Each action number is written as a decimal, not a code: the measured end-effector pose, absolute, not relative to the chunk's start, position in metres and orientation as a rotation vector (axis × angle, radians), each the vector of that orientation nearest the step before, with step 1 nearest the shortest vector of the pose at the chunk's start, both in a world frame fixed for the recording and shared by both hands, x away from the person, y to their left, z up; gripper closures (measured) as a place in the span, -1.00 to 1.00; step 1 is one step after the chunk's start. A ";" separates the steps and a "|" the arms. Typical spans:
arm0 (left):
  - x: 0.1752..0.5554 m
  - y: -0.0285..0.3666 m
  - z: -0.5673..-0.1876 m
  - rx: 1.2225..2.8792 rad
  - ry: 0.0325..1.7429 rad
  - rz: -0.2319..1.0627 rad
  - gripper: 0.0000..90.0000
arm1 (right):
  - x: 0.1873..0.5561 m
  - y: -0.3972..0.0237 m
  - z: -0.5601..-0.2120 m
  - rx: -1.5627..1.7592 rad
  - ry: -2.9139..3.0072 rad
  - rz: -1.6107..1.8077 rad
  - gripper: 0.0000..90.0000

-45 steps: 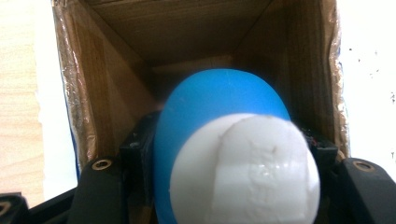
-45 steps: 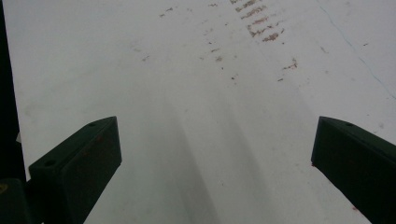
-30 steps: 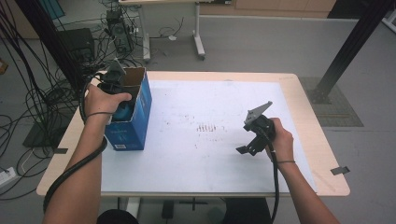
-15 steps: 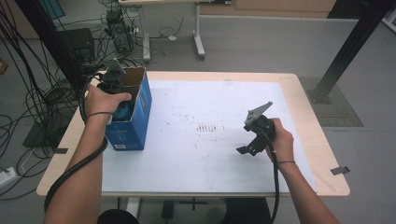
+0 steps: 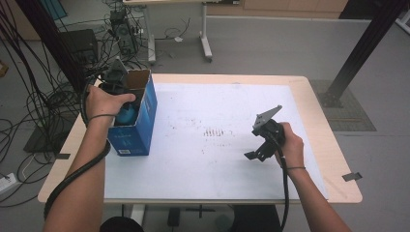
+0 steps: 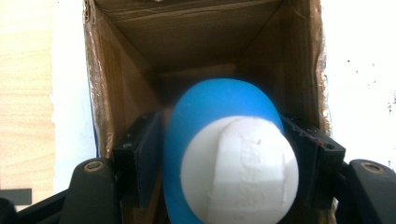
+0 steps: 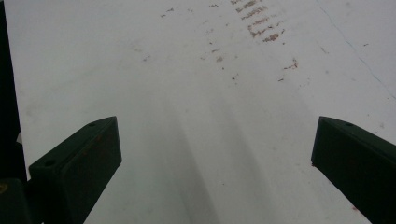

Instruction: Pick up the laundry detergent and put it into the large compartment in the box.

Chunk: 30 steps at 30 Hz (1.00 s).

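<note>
A: Where's the blue-and-white bottle (image 6: 229,154)?
B: Inside the open blue box (image 5: 145,116); left tongs (image 6: 224,163) have just been loosening around it. Release remains. Right tongs (image 7: 215,158) spread over the worktop (image 5: 217,183)

Blue-and-white object (image 6: 231,154) cut off by the bottom edge of the left gripper view, blurred at close range; contact with the jaw pads not discernible. Lower part hidden inside the blue cardboard box (image 5: 140,126) in the high view, under the left hand (image 5: 107,103). Print on the box front too small to read.
</note>
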State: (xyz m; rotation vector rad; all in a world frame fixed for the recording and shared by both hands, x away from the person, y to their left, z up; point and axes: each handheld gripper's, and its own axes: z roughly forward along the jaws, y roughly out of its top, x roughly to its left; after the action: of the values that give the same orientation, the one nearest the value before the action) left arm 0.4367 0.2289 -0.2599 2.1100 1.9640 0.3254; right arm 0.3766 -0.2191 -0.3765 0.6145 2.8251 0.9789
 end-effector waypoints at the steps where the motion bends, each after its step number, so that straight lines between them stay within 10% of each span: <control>1: 0.437 0.229 -0.260 2.108 1.963 0.324 -0.27 | 0.376 -0.220 -0.377 0.617 2.826 0.979 -0.97; 30: 0.420 0.229 -0.221 2.093 1.904 0.372 -0.55 | 0.376 -0.214 -0.368 0.582 2.817 0.981 -0.97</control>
State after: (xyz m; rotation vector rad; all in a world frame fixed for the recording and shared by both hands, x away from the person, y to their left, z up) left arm 0.4195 0.2294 -0.2211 2.0931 1.9042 0.3721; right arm 0.3759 -0.2136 -0.3680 0.5819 2.8169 0.9815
